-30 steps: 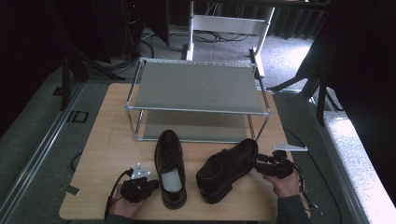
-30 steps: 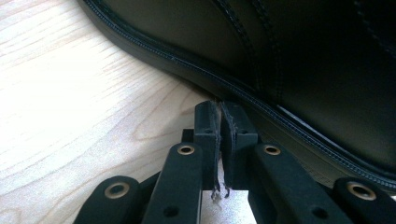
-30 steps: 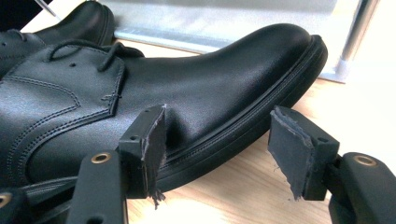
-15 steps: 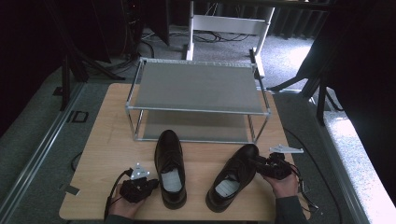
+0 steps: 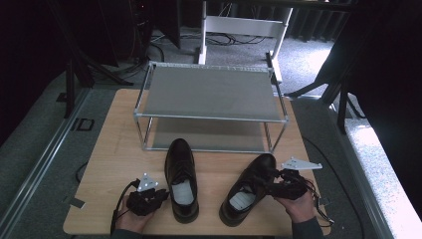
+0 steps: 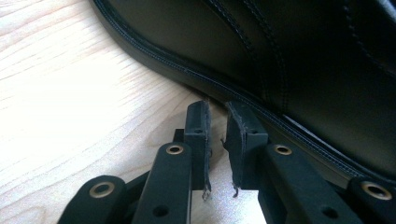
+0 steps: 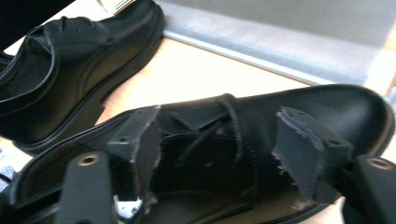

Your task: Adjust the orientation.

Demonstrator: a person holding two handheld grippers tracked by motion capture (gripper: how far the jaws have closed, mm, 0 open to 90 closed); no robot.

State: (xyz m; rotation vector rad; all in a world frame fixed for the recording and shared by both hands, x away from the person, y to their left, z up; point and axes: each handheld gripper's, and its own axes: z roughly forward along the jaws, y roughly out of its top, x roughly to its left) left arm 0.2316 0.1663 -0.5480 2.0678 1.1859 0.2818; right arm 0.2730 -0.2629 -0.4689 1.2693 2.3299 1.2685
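Two black shoes (image 5: 180, 180) (image 5: 248, 188) upright on table (image 5: 114, 149)

You have a light wooden table (image 5: 114, 149) on grey carpet (image 5: 40, 139); white frame legs (image 5: 239, 25) stand behind; dark surroundings; brightness at right.

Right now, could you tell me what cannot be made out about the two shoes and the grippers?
- Left shoe: left gripper view, cut off by the frame edges.
- Right shoe: right gripper view, heel hidden behind the right gripper.
- Left gripper: high view, too small to judge its jaw gap.
- Shoe rack: lower shelf partly hidden under the top shelf.
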